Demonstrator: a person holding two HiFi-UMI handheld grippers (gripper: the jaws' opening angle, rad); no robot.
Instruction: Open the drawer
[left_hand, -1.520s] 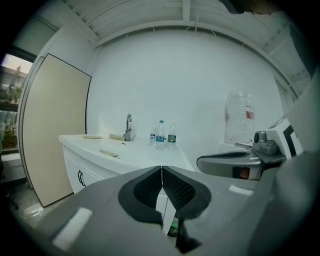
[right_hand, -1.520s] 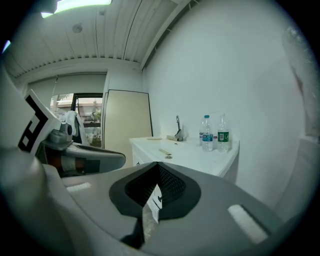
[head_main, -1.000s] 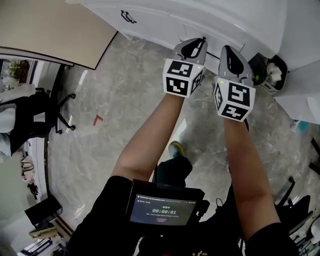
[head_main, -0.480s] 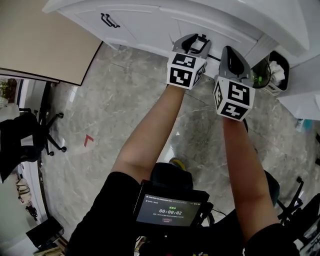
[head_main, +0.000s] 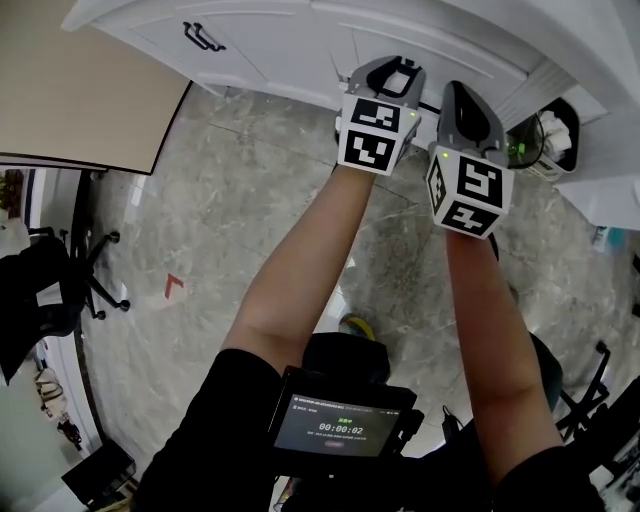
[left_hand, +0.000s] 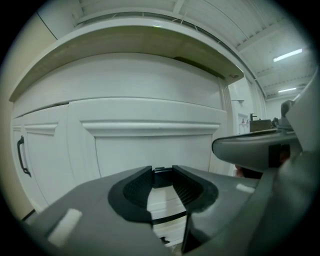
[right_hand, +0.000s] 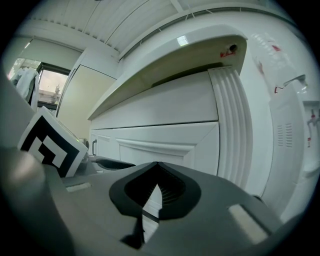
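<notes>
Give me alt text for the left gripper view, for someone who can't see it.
The left gripper has its jaws slightly apart with nothing between them, facing a white panelled cabinet front under a countertop overhang. A black handle sits on the door at far left.

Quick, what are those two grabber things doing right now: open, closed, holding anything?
Left gripper: open, jaws apart, not holding anything.
Right gripper: shut, jaws together, nothing between them.
</notes>
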